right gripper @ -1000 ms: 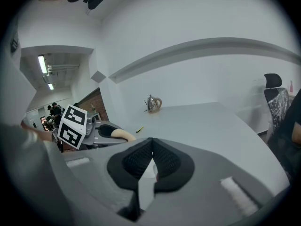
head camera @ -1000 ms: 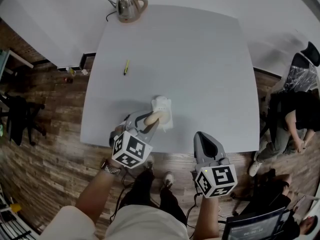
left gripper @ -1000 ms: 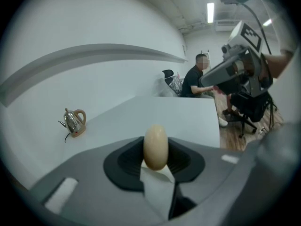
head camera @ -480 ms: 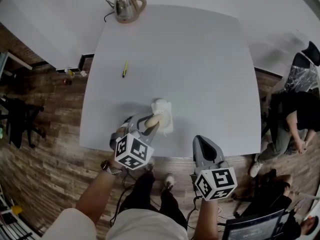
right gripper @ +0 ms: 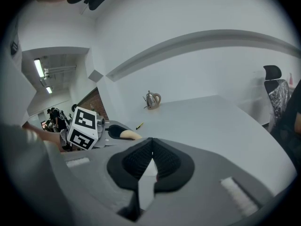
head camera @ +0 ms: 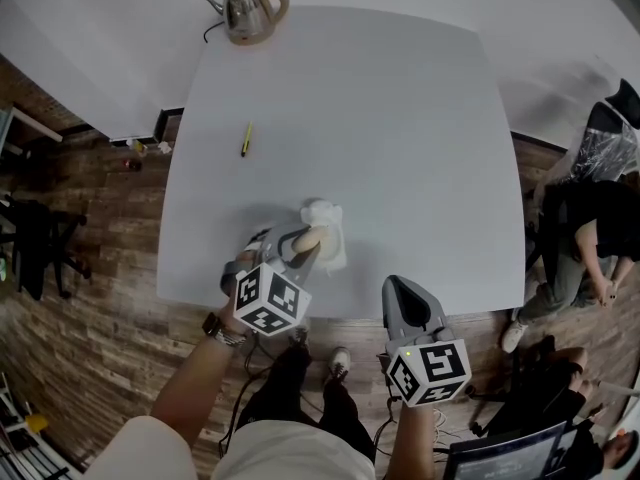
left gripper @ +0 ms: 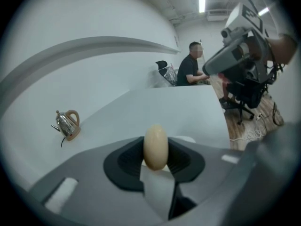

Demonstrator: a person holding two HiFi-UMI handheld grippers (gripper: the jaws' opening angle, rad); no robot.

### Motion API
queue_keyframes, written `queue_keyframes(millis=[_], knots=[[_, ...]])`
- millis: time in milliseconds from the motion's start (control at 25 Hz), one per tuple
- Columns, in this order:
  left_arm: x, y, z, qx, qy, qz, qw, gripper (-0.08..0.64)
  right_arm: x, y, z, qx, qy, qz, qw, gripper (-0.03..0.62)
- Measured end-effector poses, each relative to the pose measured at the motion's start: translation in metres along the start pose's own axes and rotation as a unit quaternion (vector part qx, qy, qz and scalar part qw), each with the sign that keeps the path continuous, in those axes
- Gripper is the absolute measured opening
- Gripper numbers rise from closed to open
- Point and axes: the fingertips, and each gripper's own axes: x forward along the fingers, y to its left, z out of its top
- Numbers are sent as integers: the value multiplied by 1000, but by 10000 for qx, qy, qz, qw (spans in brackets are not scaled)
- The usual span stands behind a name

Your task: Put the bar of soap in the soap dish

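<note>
The left gripper (left gripper: 156,157) grips the soap (head camera: 309,237) between its 2 jaws, just over the dish (head camera: 330,218) on the bench (head camera: 380,148). The right gripper (right gripper: 151,161) is closed tight on nothing, well apart from the soap.

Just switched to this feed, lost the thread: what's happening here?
A person works two handheld claws at a white table. The left claw grips the cream soap bar, holding it at the white soap dish near the table's front edge, not yet released. The right claw is shut and empty, off to the side.
</note>
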Motion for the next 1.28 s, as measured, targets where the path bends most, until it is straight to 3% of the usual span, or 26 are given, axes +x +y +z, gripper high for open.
queue_keyframes(millis=[400,880,1280], knots=[[19,-1,-9,393,314,-252,9984,124,4,2,-5,109,53,76,9999,3],[30,-2,-11,902,520,-281,9942,124,12,1,-15,194,124,87,9997,3],[42,-5,-12,1032,637,-309,9921,126,6,-7,-23,254,145,55,9996,3]])
